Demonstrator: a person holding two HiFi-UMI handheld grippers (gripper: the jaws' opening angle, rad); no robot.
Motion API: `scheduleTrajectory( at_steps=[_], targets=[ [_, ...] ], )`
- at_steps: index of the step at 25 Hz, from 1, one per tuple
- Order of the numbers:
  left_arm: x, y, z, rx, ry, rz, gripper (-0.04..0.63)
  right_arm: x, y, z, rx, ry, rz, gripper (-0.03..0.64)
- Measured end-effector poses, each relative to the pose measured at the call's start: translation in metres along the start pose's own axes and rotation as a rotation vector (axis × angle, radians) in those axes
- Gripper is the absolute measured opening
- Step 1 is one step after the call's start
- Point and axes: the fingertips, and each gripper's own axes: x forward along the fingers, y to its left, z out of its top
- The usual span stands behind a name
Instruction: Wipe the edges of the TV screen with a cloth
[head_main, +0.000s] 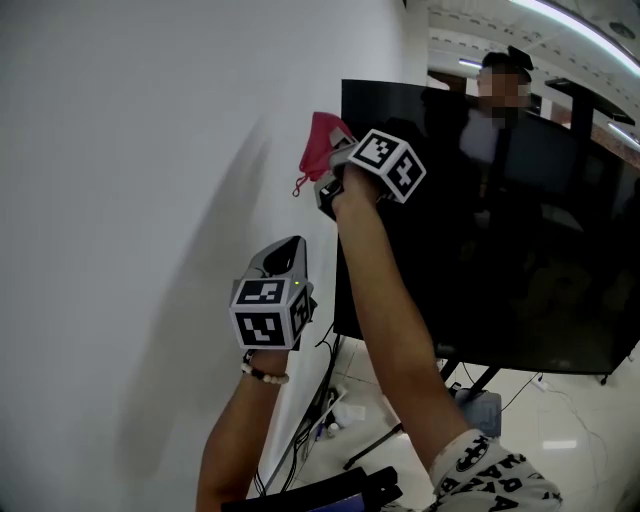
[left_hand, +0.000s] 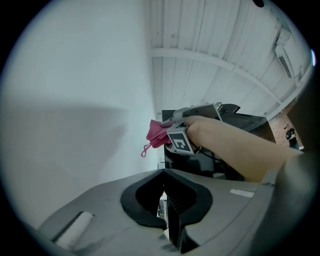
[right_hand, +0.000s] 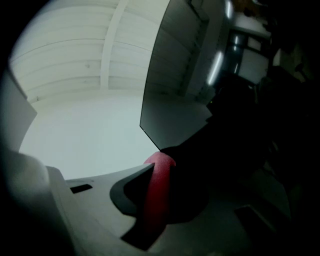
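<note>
crumpled pink fabric cloth (head_main: 318, 148) at the top-left corner of the large black flat TV screen (head_main: 500, 250) | right gripper (head_main: 337, 172) jaws clenched on the cloth | left gripper (head_main: 283, 260) jaws pressed together, holding nothing, lower, beside the TV screen's left edge | white wall (head_main: 150, 200) behind

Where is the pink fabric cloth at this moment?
In the head view, the pink fabric cloth is held between the jaws of the right gripper, at the left edge of the black flat TV screen near its top corner, beside the white wall.
</note>
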Motion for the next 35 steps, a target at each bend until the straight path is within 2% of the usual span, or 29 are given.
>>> scheduleTrajectory(
  at_steps=[7, 13, 15, 18, 21, 25, 31, 35],
  targets=[
    [-0.002, 0.005, 0.002, -0.041, -0.017, -0.026, -0.011, 0.013, 0.045, 0.046, -0.143, -0.049, 0.049, 0.066],
    [0.008, 0.002, 0.003, -0.049, -0.019, -0.059, -0.011, 0.013, 0.072, 0.085, -0.281, -0.102, 0.051, 0.066],
    [0.010, 0.003, 0.008, -0.047, -0.027, -0.073, -0.011, 0.004, 0.079, 0.104, -0.375, -0.140, 0.033, 0.066],
    [0.011, 0.000, 0.015, -0.053, -0.044, -0.093, -0.011, -0.015, 0.085, 0.136, -0.618, -0.158, -0.057, 0.066],
    [0.016, -0.012, 0.021, -0.071, -0.058, -0.123, -0.011, -0.023, 0.080, 0.146, -0.883, -0.080, -0.191, 0.066],
    [0.024, -0.028, 0.029, -0.083, -0.068, -0.179, -0.011, -0.011, 0.077, 0.135, -1.150, 0.075, -0.310, 0.067],
    [0.048, -0.037, 0.068, -0.054, -0.079, -0.232, -0.011, 0.014, 0.088, 0.134, -1.429, 0.362, -0.400, 0.066],
    [0.054, -0.042, 0.089, -0.042, -0.100, -0.260, -0.011, 0.027, 0.083, 0.125, -1.557, 0.510, -0.481, 0.067]
  ],
)
